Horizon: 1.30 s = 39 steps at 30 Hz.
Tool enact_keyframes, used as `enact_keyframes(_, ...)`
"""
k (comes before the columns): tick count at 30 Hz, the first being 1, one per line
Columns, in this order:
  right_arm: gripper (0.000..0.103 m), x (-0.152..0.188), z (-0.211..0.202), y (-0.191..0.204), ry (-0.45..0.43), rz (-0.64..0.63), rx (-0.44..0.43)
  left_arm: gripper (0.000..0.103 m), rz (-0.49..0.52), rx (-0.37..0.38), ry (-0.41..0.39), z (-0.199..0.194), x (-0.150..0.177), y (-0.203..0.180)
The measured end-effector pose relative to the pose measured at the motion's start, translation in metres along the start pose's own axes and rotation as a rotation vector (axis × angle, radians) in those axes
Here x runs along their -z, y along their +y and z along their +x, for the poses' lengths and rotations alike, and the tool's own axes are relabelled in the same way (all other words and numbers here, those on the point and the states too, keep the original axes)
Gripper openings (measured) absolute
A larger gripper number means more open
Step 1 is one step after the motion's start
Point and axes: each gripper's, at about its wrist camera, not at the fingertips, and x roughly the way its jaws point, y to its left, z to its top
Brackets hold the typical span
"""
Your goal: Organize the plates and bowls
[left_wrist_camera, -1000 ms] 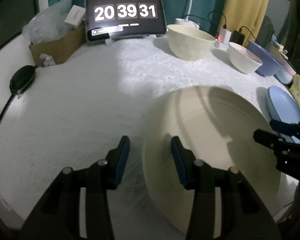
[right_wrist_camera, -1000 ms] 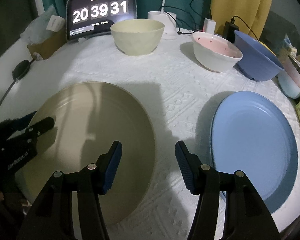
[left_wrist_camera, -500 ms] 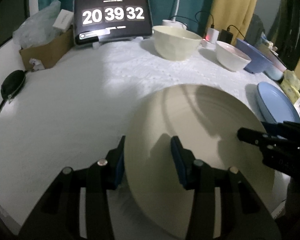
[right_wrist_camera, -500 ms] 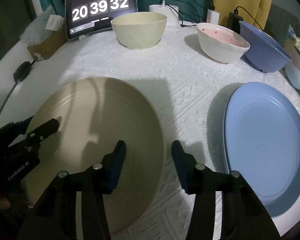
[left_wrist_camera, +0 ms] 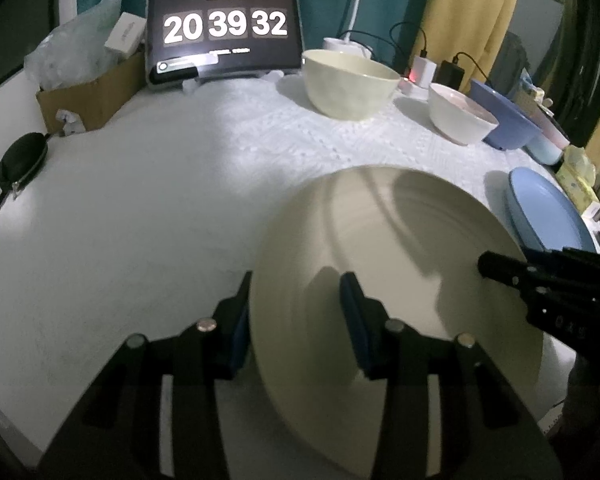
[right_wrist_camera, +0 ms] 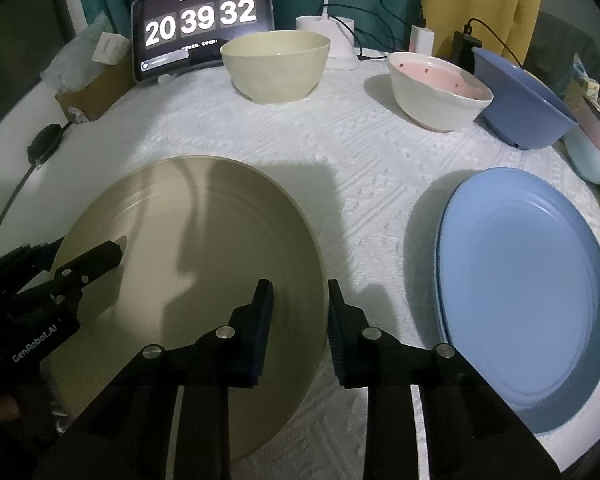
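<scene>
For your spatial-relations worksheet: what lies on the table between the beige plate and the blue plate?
Nothing: between the beige plate and the blue plate there is only bare white tablecloth. The right wrist view shows this best.

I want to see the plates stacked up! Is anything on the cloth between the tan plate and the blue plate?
Nothing visible. Only bare white tablecloth lies between the tan plate and the blue plate. The bowls sit farther back.
</scene>
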Motion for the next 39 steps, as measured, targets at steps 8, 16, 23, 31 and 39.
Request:
enact_keyframes(8, 0.028, 0.001, -0.010, -0.007, -0.034, 0.015, 0.007, 0.042, 0.020, 0.002, -0.015, -0.007, -0.002, -0.010)
enact_keyframes(16, 0.028, 0.000, -0.021, -0.018, -0.063, 0.036, 0.007, 0.042, 0.045, -0.003, -0.033, -0.015, -0.006, -0.025)
enact_keyframes(23, 0.028, 0.000, -0.032, -0.028, -0.093, 0.052, 0.005, 0.042, 0.068, -0.006, -0.046, -0.023, -0.014, -0.038)
enact_keyframes(31, 0.028, 0.000, -0.048, -0.041, -0.134, 0.073, -0.002, 0.042, 0.089, -0.007, -0.063, -0.032, -0.022, -0.053)
enact_keyframes(39, 0.028, 0.002, -0.060, -0.058, -0.165, 0.101, -0.007, 0.043, 0.116, -0.006, -0.066, -0.038, -0.027, -0.073)
